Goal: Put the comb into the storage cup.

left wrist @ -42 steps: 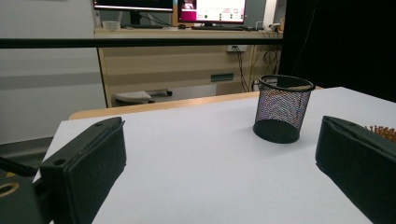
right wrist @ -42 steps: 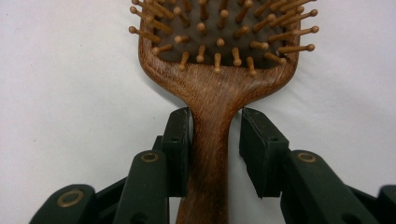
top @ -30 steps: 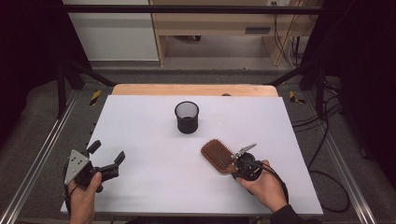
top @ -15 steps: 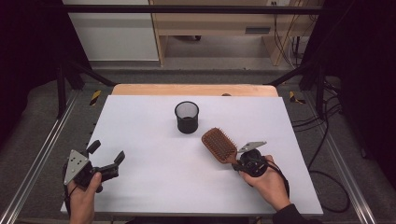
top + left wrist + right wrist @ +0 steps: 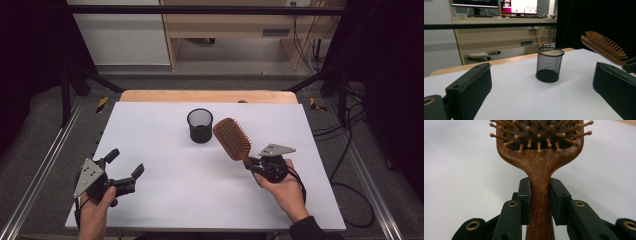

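A wooden paddle hairbrush (image 5: 231, 137) is held off the white table (image 5: 165, 145), head tilted up beside a black mesh cup (image 5: 200, 125). My right gripper (image 5: 253, 166) is shut on its handle; in the right gripper view the pads press both sides of the handle (image 5: 540, 202), bristles facing the camera. The left gripper (image 5: 125, 164) sits open near the table's front left corner with nothing between its jaws. In the left gripper view the mesh cup (image 5: 548, 64) stands upright ahead and the hairbrush (image 5: 604, 48) hangs at the right.
A wooden strip (image 5: 207, 96) runs along the table's far edge. Metal rails (image 5: 40, 175) flank the table, and cables (image 5: 350, 150) lie on the floor at the right. A desk with monitors (image 5: 499, 5) stands beyond the table.
The right gripper lifted the hairbrush off the table and swung its head up and toward the mesh cup. The left gripper rose slightly.
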The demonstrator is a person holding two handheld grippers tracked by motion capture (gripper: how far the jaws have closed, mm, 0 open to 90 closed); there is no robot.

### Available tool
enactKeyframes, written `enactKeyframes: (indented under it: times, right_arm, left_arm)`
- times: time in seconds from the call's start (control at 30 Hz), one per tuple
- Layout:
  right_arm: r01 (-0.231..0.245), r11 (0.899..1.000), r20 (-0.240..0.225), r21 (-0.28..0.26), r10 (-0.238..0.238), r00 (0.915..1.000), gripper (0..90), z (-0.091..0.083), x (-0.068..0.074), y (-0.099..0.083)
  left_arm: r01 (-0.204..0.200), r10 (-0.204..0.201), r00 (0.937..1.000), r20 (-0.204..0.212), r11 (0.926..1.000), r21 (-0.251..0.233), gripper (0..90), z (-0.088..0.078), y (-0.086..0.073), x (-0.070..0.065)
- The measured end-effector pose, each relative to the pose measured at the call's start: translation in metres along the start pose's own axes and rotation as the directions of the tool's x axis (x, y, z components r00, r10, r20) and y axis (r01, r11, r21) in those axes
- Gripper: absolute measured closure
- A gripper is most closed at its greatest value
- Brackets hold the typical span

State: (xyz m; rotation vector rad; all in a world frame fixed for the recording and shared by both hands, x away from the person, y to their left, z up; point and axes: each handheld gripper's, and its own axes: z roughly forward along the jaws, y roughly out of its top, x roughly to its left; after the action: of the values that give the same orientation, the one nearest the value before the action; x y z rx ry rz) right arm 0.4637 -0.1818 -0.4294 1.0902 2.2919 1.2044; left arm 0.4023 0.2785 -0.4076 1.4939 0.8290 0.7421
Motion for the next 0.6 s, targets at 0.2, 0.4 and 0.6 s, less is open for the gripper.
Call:
enactKeyframes:
  times: [0.2, 0.4, 0.6]
  right_arm:
    - [0.008, 0.996, -0.026, -0.091, -0.010, 0.9996, 72.6, -0.001, 0.006, 0.012]
    - [0.038, 0.981, -0.049, -0.188, -0.048, 0.9976, 72.6, 0.004, 0.018, 0.034]
    - [0.049, 0.963, -0.070, -0.266, -0.070, 0.9951, 72.6, 0.009, 0.034, 0.045]
  left_arm:
    - [0.001, -0.001, 0.9989, 0.048, 1.0000, -0.004, 2.3, 0.019, 0.017, -0.012]
    - [0.025, -0.024, 0.9958, 0.088, 0.9996, -0.010, 2.6, 0.044, 0.037, -0.023]
    - [-0.014, 0.014, 0.9894, 0.145, 0.9999, -0.002, 2.6, 0.059, 0.055, -0.038]
